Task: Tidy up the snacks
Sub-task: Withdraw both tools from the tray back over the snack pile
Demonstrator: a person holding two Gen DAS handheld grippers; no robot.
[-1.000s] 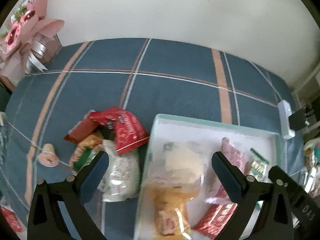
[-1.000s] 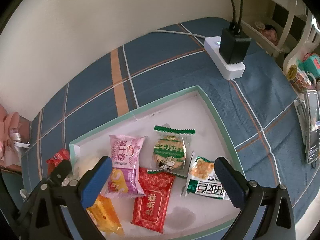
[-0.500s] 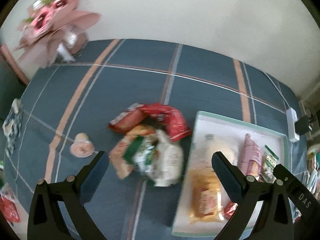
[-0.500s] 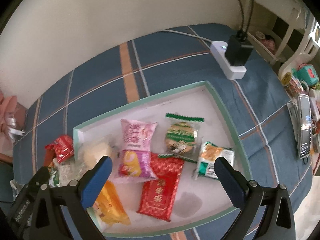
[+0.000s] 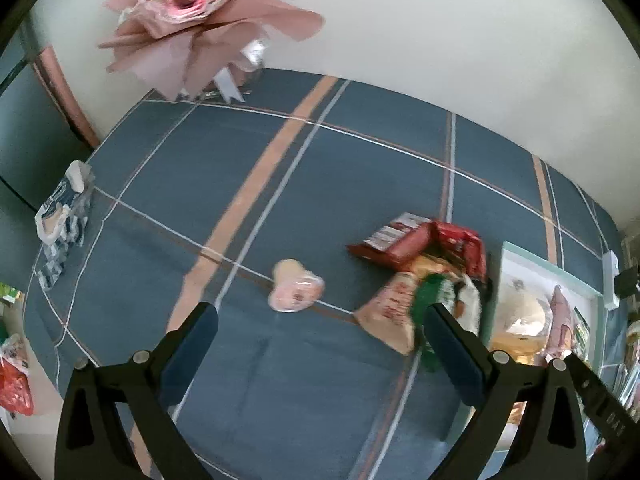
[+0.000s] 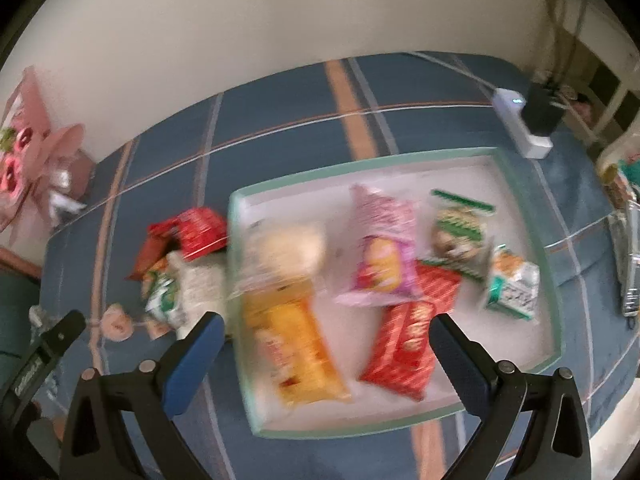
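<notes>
A white tray with a green rim (image 6: 532, 236) holds several snack packs: a yellow one (image 6: 296, 344), a red one (image 6: 408, 344), a pink one (image 6: 376, 256). A loose pile of snacks (image 5: 424, 276) lies on the blue cloth left of the tray; it also shows in the right wrist view (image 6: 180, 264). A small pink round snack (image 5: 294, 292) lies alone left of the pile. My left gripper (image 5: 318, 344) is open and empty, above the cloth near the pink snack. My right gripper (image 6: 326, 350) is open and empty above the tray's front.
A pink bouquet (image 5: 200, 20) stands at the back left by the wall. A white power strip with a black plug (image 6: 528, 124) lies behind the tray. A plastic bag (image 5: 64, 216) sits at the left edge. A phone (image 6: 632, 264) lies at far right.
Both grippers have pulled back and swung left. The left view now centres on the pink round snack and the pile instead of the tray. Both stay open.
</notes>
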